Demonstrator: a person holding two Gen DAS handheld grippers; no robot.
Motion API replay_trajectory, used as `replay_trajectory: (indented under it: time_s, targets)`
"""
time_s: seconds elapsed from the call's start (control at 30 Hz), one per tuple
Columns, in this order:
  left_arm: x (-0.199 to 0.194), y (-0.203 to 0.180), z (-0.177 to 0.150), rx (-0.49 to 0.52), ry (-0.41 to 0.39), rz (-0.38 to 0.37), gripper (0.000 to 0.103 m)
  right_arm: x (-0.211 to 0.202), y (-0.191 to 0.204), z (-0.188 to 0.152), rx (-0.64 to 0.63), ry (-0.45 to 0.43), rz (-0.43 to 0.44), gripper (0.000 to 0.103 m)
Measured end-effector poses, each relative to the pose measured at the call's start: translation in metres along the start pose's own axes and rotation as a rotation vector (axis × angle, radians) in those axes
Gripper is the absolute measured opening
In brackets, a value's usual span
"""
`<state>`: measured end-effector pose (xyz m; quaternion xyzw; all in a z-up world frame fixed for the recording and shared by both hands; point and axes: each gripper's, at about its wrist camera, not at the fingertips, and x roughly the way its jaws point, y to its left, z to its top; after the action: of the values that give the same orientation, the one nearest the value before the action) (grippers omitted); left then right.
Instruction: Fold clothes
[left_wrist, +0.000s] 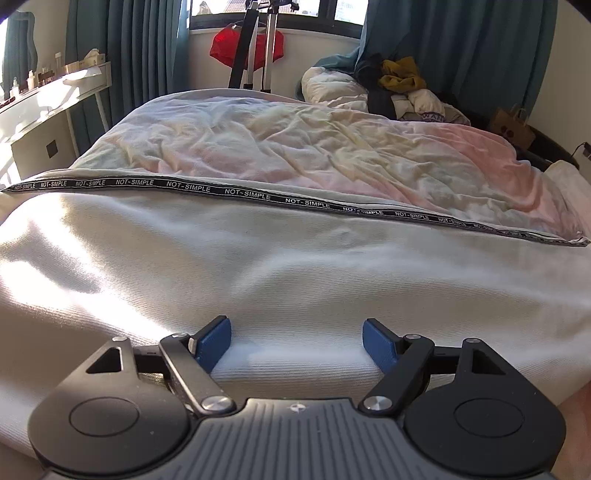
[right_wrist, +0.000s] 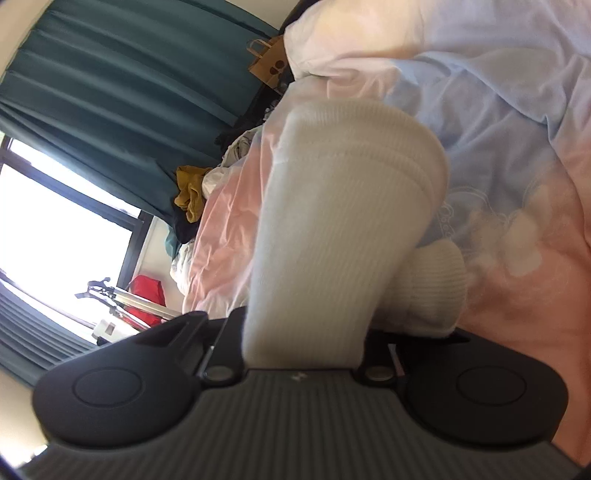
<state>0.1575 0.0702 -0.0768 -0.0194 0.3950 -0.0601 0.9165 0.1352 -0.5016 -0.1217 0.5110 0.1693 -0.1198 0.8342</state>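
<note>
A white ribbed garment lies spread over the near end of the bed, with a black tape edge printed NOT-SIMPLE along its far side. My left gripper is open, its blue pads straddling a ridge of this fabric at the near edge. In the right wrist view a ribbed cuff of the white garment stands up from my right gripper. The jaws are hidden under the fabric and seem closed on it. That view is rolled sideways.
The bed has a crumpled pink and pale blue duvet. A pile of clothes lies at its far right corner. A tripod and red cloth stand by the window. A white desk is left, a paper bag right.
</note>
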Motion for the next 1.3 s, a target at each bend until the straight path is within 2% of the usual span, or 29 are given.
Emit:
replay_trajectory:
  time_s: [0.2,0.37,0.47,0.6,0.8,0.9,0.97,1.03,1.1,1.13,1.23,1.3]
  targets:
    - [-0.010,0.020,0.011,-0.119,-0.029,-0.071,0.077,-0.043,0.085,-0.021,-0.352,-0.138,0.050,0.017]
    - [-0.030,0.044,0.023,-0.229,-0.114,-0.081,0.077,-0.071,0.177,-0.072,-0.752,-0.216,0.120,0.017]
    - [-0.041,0.063,0.028,-0.310,-0.154,-0.101,0.077,-0.081,0.223,-0.119,-0.984,-0.210,0.153,0.017]
    - [-0.057,0.087,0.033,-0.410,-0.217,-0.118,0.077,-0.082,0.253,-0.201,-1.285,-0.175,0.181,0.017]
    - [-0.066,0.116,0.032,-0.516,-0.248,-0.168,0.077,-0.068,0.229,-0.328,-1.660,-0.050,0.198,0.017]
    - [-0.064,0.117,0.031,-0.513,-0.239,-0.190,0.077,-0.058,0.202,-0.379,-1.788,0.088,0.173,0.018]
    - [-0.060,0.116,0.029,-0.508,-0.230,-0.204,0.077,-0.055,0.187,-0.391,-1.833,0.113,0.157,0.020]
    - [-0.055,0.115,0.029,-0.502,-0.219,-0.221,0.077,-0.058,0.186,-0.388,-1.833,0.145,0.167,0.022]
    - [-0.051,0.112,0.028,-0.494,-0.208,-0.243,0.078,-0.062,0.190,-0.381,-1.817,0.190,0.186,0.029]
    - [-0.049,0.111,0.029,-0.490,-0.202,-0.247,0.077,-0.064,0.192,-0.376,-1.809,0.214,0.196,0.037]
    - [-0.042,0.108,0.029,-0.489,-0.182,-0.258,0.077,-0.074,0.200,-0.368,-1.794,0.272,0.242,0.049]
    - [-0.040,0.107,0.028,-0.494,-0.170,-0.272,0.077,-0.084,0.199,-0.354,-1.720,0.297,0.297,0.057]
